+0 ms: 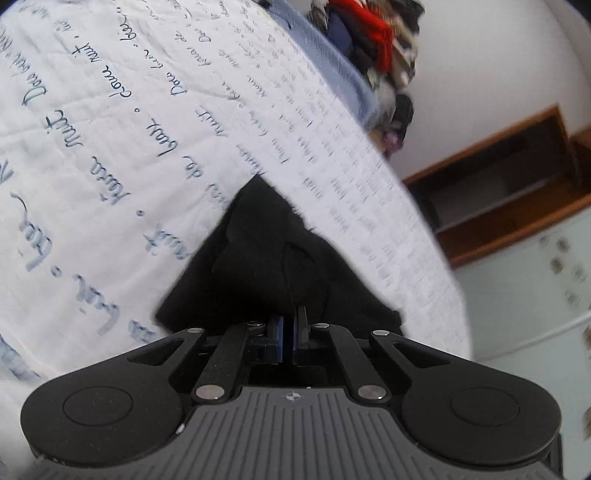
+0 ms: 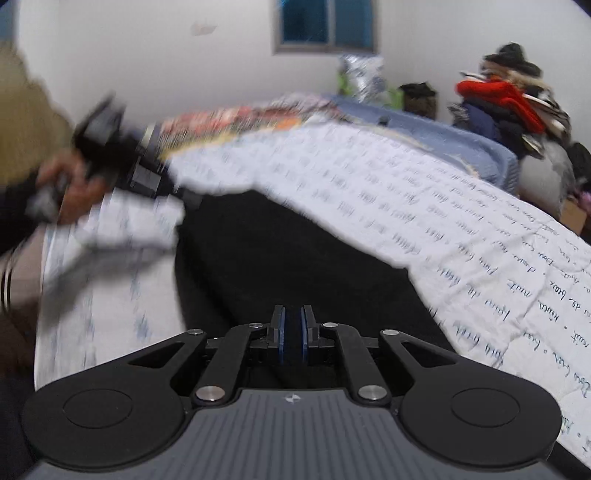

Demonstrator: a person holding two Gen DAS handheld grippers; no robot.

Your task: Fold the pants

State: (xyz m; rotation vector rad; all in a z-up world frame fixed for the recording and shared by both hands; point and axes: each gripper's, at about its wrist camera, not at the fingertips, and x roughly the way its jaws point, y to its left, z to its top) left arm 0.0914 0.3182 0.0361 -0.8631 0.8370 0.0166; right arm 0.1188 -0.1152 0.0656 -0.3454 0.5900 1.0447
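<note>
The black pants [image 1: 266,258] hang from my left gripper [image 1: 289,332], whose blue-padded jaws are shut on the cloth, lifted over the white quilt [image 1: 110,147] with blue script. In the right wrist view the pants [image 2: 277,251] stretch as a wide black sheet from my right gripper [image 2: 292,332], which is shut on their near edge. The left gripper [image 2: 110,147] shows there at the far left, blurred, held in a hand, with the other end of the pants.
The quilt [image 2: 424,221] covers a bed with a blue sheet [image 2: 443,129] behind. A pile of clothes [image 2: 513,99] with a red item lies at the far right. A wooden shelf [image 1: 517,184] stands on the wall. A window [image 2: 325,26] is at the back.
</note>
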